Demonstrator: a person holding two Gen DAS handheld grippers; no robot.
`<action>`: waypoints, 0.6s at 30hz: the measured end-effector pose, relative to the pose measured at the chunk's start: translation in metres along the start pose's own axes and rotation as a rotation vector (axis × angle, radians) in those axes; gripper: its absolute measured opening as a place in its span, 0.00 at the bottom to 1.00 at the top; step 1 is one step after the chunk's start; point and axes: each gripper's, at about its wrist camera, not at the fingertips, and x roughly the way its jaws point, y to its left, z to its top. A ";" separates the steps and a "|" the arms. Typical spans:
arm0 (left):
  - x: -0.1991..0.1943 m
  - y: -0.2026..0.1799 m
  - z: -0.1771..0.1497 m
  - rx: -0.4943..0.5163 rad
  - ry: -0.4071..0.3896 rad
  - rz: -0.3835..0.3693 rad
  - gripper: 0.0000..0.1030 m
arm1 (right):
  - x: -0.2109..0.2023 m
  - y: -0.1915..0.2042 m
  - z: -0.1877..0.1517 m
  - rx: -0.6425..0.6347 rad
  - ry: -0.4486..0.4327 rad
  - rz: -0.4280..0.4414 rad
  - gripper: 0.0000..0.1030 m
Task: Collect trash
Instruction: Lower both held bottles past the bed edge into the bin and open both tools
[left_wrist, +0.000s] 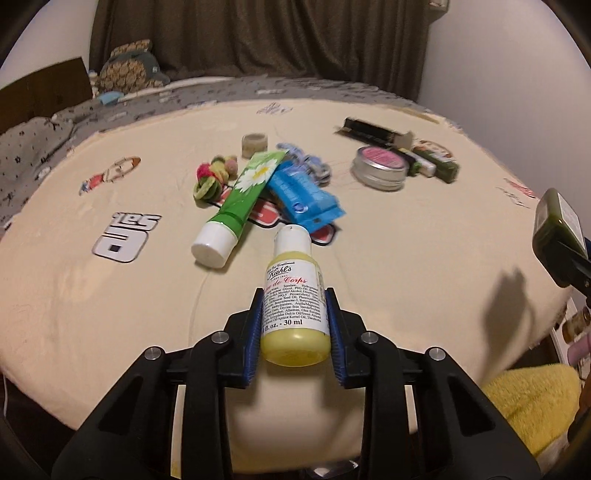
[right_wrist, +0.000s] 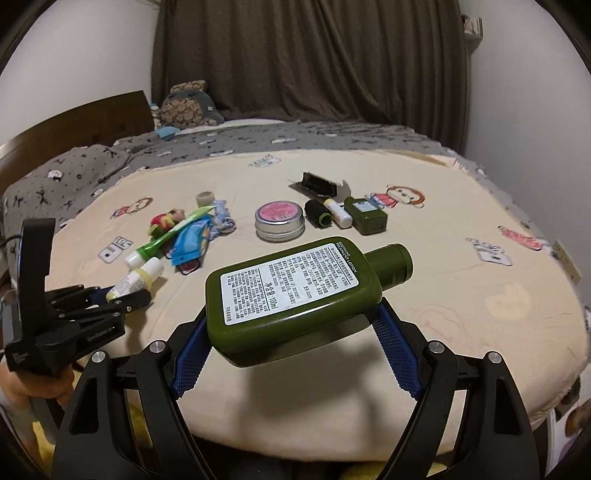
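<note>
My left gripper is shut on a small yellow Kiehl's bottle with a white cap, held just above the cream bedspread. It also shows in the right wrist view. My right gripper is shut on a flat dark green lotion bottle, held above the bed; that bottle shows at the right edge of the left wrist view. On the bed lie a green tube, a blue packet and colourful hair ties.
Further back lie a round tin with a pink lid, a small beige jar, a black open box, a lip balm and a small green bottle. A yellow towel lies at the bed's near right. A grey quilt and a wooden headboard are behind.
</note>
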 end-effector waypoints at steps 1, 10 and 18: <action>-0.012 -0.004 -0.003 0.009 -0.016 -0.003 0.28 | -0.012 0.000 -0.002 -0.004 -0.015 -0.009 0.81; -0.085 -0.028 -0.039 0.066 -0.097 -0.037 0.29 | -0.082 0.000 -0.033 -0.033 -0.075 -0.042 0.81; -0.092 -0.034 -0.093 0.073 0.004 -0.091 0.29 | -0.083 0.008 -0.073 -0.024 0.039 0.014 0.81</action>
